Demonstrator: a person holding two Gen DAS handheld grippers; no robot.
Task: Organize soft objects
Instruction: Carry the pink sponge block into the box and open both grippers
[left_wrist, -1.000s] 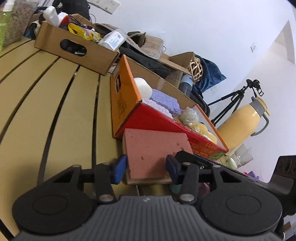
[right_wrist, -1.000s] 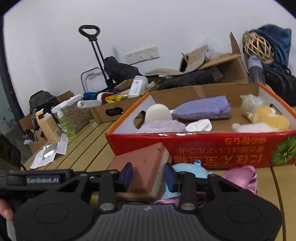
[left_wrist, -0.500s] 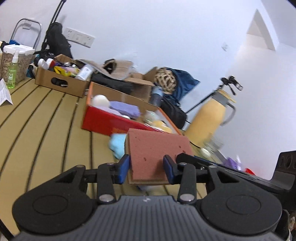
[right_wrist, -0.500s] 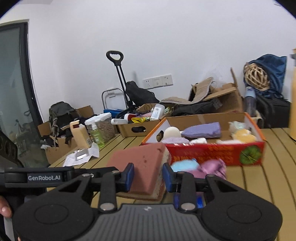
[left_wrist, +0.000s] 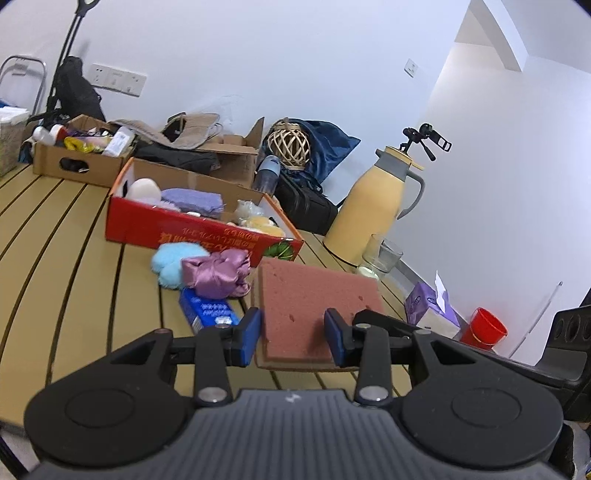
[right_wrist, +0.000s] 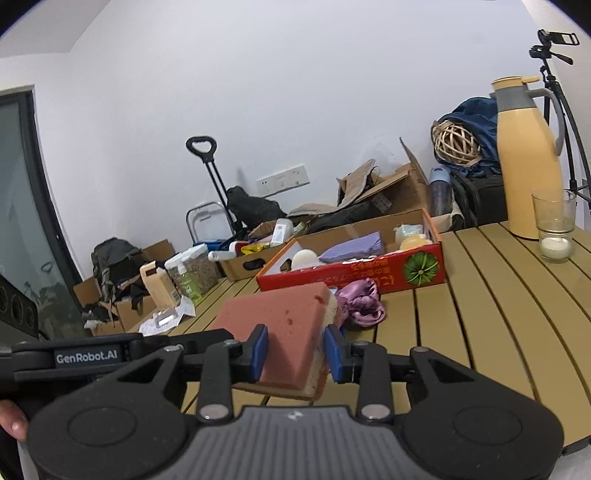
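Both grippers grip one pink sponge block (left_wrist: 314, 295) and hold it above the slatted wooden table. My left gripper (left_wrist: 293, 338) is shut on one end of it; my right gripper (right_wrist: 295, 349) is shut on another side of it (right_wrist: 280, 314). A red cardboard box (left_wrist: 184, 230) further back holds a white ball, a purple sponge and plush toys. In front of the box lie a light blue plush (left_wrist: 173, 262), a purple satin cloth (left_wrist: 218, 273) and a blue packet (left_wrist: 207, 310).
A yellow thermos jug (left_wrist: 373, 206) and a glass with a candle (left_wrist: 380, 254) stand right of the box. A brown cardboard box (left_wrist: 77, 162) of bottles sits at the back left. A purple tissue pack (left_wrist: 428, 302) and a red cup (left_wrist: 484, 326) are beyond the right table edge.
Both grippers have lifted the pink sponge up and back from the red box. The blue plush, purple cloth and blue packet it covered now show on the table.
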